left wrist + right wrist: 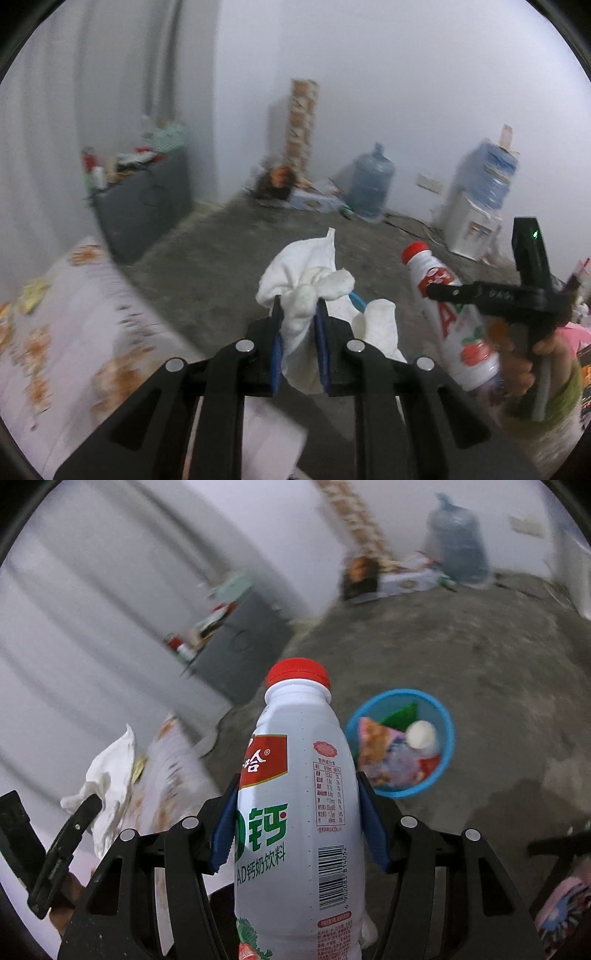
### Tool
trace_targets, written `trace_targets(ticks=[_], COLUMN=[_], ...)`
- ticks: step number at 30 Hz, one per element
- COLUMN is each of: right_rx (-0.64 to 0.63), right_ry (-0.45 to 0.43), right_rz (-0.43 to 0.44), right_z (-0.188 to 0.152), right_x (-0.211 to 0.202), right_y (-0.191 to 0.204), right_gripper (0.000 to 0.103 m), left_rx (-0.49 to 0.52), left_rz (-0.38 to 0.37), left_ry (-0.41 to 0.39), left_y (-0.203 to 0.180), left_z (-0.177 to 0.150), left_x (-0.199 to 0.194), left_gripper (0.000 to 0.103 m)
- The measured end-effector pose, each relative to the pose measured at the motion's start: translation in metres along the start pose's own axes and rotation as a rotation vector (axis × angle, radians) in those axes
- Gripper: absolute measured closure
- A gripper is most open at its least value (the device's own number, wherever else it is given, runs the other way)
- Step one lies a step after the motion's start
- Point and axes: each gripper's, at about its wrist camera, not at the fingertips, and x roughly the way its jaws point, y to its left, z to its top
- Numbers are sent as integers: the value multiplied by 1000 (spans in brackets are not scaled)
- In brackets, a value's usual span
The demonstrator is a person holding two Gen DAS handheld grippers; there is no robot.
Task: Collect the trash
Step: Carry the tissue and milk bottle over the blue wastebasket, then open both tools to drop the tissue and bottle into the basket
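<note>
My left gripper (pixel 298 302) is shut on a crumpled white tissue (pixel 306 273) and holds it above the floor; the tissue also shows at the left of the right wrist view (pixel 107 771). My right gripper (pixel 297 779) is shut on a white drink bottle (pixel 299 794) with a red cap, held upright. The bottle also shows in the left wrist view (pixel 450 317). A blue trash basket (pixel 441 716) stands on the floor to the right of the bottle, holding snack wrappers and a white cup.
A table with a floral cloth (pixel 74 317) lies to the left. A dark bin piled with rubbish (pixel 144 203) stands by the curtain. Water jugs (pixel 371 181), a dispenser (pixel 472 221) and boxes (pixel 303 125) line the far wall on the concrete floor.
</note>
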Motion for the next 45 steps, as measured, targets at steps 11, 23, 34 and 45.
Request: trace_targets(ticks=[11, 23, 34, 45], right_rx=[230, 451, 342, -47], right_ry=[58, 93, 61, -17], right_rz=[20, -60, -80, -101], right_z=[20, 35, 1, 5], right_x=[60, 146, 90, 50], right_y=[-71, -146, -122, -11], right_gripper=[47, 25, 25, 24], left_rx=[-83, -158, -136, -119], left_rz=[-157, -101, -156, -119], left_ry=[226, 386, 301, 97], left_y=[-33, -34, -31, -7], left_z=[36, 43, 40, 29], left_x=[164, 284, 222, 75], left_gripper=[88, 44, 43, 26])
